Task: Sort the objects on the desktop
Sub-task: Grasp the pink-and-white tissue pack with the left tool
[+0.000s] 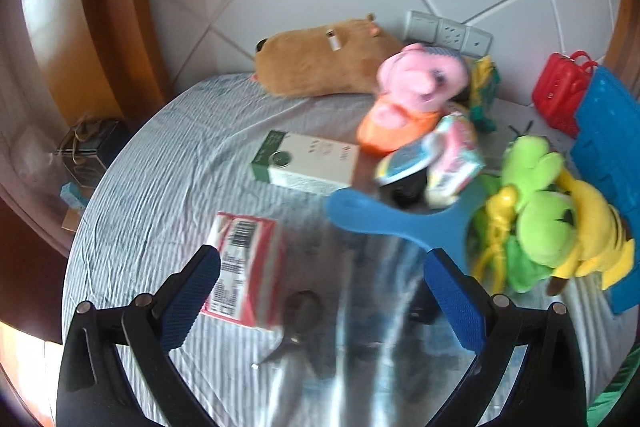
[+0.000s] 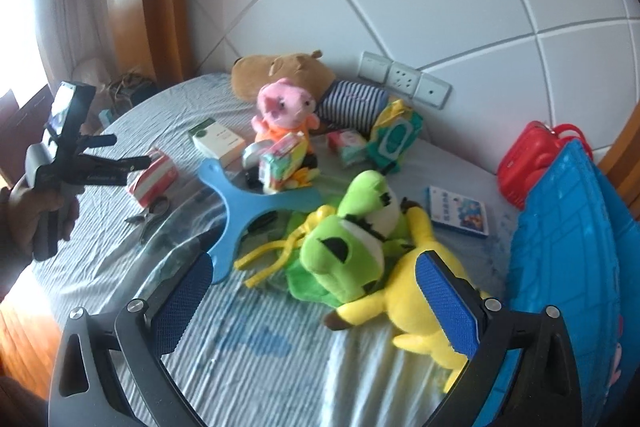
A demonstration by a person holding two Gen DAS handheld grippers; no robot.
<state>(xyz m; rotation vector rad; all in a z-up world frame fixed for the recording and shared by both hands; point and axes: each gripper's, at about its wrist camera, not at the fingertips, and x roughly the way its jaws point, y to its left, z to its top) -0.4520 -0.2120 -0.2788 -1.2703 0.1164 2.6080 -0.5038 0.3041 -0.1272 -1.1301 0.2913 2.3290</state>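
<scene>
Each gripper is a black plastic frame with two curved arms, silver round screws at the joints, and fingers faced with blue cross-hatched pads: the left gripper (image 1: 320, 291) and the right gripper (image 2: 316, 301) look alike. Seen from the right wrist, the left one carries a dark upright block with a glossy face on top and a grey handle, gripped by a hand (image 2: 38, 215).

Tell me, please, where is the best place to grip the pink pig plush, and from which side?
Probably grip the pink pig plush by its head, coming from above. It sits upright on the striped cloth, so the head is the highest, freest part, while its orange body is crowded by small packets in front.
</scene>
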